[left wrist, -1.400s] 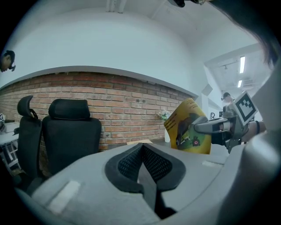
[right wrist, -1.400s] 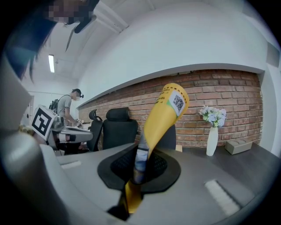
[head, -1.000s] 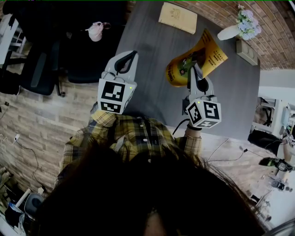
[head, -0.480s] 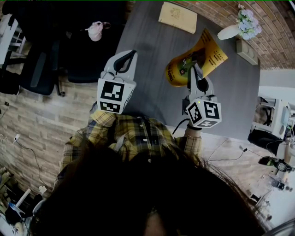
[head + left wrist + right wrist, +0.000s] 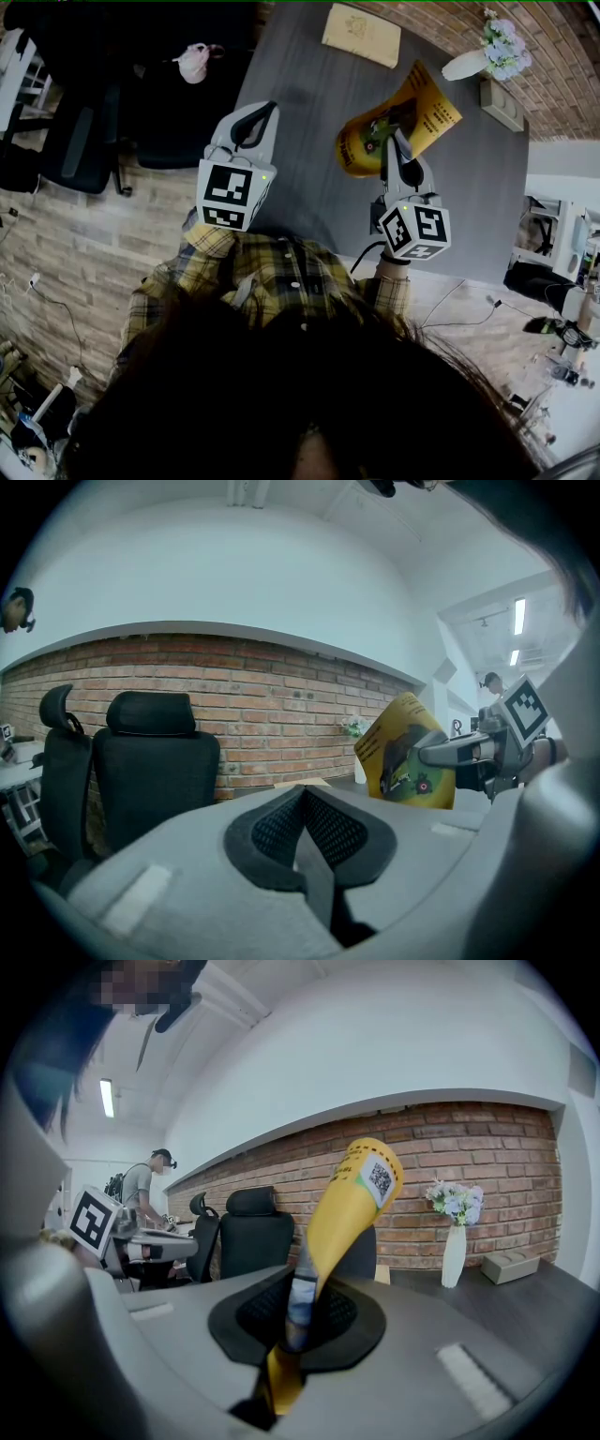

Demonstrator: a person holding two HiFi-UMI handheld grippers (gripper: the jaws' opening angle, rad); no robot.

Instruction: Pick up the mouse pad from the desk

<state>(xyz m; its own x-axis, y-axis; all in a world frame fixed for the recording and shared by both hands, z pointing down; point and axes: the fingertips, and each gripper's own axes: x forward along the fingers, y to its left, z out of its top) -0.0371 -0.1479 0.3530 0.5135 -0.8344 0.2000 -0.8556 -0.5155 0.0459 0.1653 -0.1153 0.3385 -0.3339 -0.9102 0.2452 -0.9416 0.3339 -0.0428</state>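
In the head view, I am seeing the left claw [image 5: 261,114] hovering over the left edge of the dark worktop [image 5: 309,187]. To its right, the right claw [image 5: 395,141] is holding the curled yellow mouse pad [image 5: 412,112] up above the worktop. In the left gripper view, the jaws are pressing together on nothing. In the right gripper view, the jaws are pinching the pad's lower edge, with a white vase [image 5: 454,1251] standing far right.
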